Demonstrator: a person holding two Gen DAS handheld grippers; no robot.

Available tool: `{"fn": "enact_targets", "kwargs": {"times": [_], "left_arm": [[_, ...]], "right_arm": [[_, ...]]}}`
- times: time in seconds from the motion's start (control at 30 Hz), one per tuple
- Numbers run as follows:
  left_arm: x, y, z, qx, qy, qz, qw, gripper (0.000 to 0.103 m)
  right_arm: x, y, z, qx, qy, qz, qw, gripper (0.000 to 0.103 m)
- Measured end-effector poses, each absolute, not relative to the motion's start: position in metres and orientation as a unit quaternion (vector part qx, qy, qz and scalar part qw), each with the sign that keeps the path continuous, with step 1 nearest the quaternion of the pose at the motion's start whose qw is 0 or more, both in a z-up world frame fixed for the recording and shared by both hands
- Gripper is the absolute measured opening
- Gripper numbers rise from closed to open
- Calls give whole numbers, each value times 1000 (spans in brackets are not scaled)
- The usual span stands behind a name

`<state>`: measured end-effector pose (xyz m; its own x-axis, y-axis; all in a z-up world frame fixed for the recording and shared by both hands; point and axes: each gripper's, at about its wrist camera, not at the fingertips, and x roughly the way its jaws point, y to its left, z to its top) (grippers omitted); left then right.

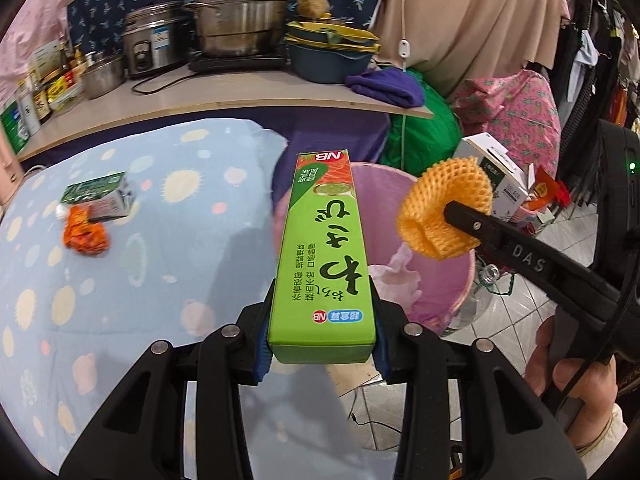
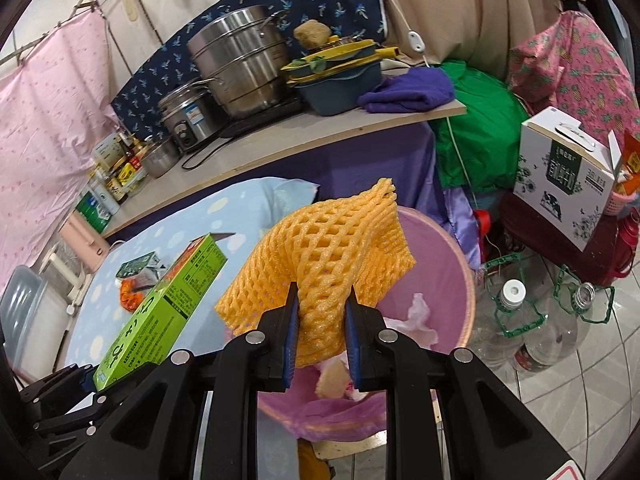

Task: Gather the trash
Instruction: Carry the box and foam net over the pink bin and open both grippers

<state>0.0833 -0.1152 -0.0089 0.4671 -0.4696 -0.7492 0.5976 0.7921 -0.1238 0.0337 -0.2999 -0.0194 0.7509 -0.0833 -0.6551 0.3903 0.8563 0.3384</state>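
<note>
My left gripper [image 1: 322,328] is shut on a long green box [image 1: 324,256], held at the table's right edge beside the pink trash bin [image 1: 460,292]. The box also shows in the right wrist view [image 2: 160,312]. My right gripper [image 2: 322,320] is shut on an orange foam fruit net [image 2: 324,260], held over the bin [image 2: 452,280]. The net also shows in the left wrist view [image 1: 444,212]. The bin holds crumpled tissue [image 1: 396,272]. A small green-and-white carton [image 1: 100,196] and a crumpled orange wrapper [image 1: 86,232] lie on the blue spotted tablecloth [image 1: 160,280].
A counter [image 1: 224,96] behind the table carries steel pots, a rice cooker, bottles, a blue basin and a purple towel. Empty plastic bottles [image 2: 532,320] stand on the tiled floor right of the bin. A white milk box [image 2: 568,184] sits further right.
</note>
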Motion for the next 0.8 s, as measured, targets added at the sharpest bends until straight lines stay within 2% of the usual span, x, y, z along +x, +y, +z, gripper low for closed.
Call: {"fn": "enact_targets", "kwargs": {"times": [0.53,0.6,0.7,0.73,0.8], "left_arm": [[100,-161,-35,95,435,-320,836,37],[104,-163,-39,96,439,-319,834,37],[108,-165,-44,95,445,-323,830,38],[109,-166,-46,93,447,-322,830,40],[112,-166,-46,93,445,-316,833,53]], "right_arm": [[46,-323,-46,244,349,-146,893,19],[49,-324,-50,244,353,-147,891,21],[54,-325,-57,245,359,-154,887,32],[54,-326,-59,247,361,-155,886,37],[55,-327,-61,247,363,-159,884,40]]}}
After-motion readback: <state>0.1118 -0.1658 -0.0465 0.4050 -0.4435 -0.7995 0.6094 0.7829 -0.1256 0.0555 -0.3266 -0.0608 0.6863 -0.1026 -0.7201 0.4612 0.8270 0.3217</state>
